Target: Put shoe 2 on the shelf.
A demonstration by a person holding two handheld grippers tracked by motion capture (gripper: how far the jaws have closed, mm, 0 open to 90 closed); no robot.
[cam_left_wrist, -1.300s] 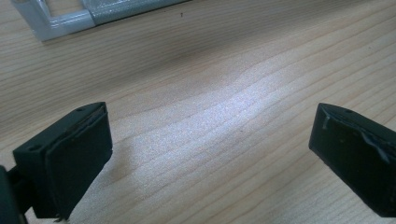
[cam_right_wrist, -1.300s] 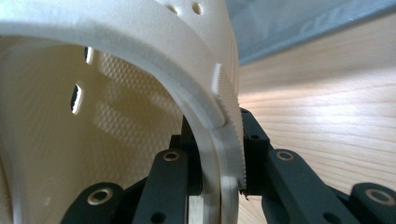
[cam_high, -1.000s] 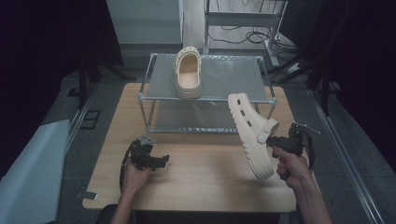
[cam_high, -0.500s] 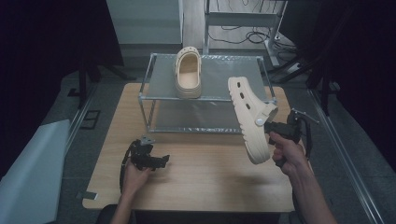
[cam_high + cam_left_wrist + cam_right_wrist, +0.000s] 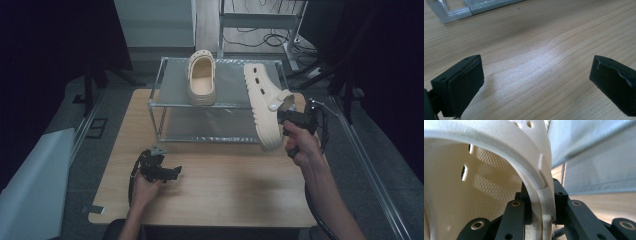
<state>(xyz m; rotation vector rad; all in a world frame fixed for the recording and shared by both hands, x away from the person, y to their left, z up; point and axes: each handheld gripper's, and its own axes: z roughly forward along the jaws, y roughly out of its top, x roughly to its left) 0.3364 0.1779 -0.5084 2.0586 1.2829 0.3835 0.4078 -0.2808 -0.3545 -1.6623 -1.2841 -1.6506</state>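
Right gripper [image 5: 286, 116] clamped on cream clog [image 5: 264, 107], jaws pinching the clog's side wall near the heel opening, wall edge squeezed between both jaws in the right gripper view [image 5: 543, 202]. Clog held in the air at the right front corner of the metal rack [image 5: 170, 107], tilted on its side, sole facing left toward the rack, toe end up over the rack's top shelf, heel end hanging down in front of the rack. Second cream clog [image 5: 201, 80] sitting flat on the rack's top shelf, left of the held one, well apart from it. Left gripper [image 5: 167, 172] low over the wooden surface [image 5: 225, 190], in front of the rack's left leg, jaws spread wide, holding nothing, bare wood grain between them [image 5: 534, 72]. Rack's corner foot [image 5: 451, 13] just beyond the left jaws
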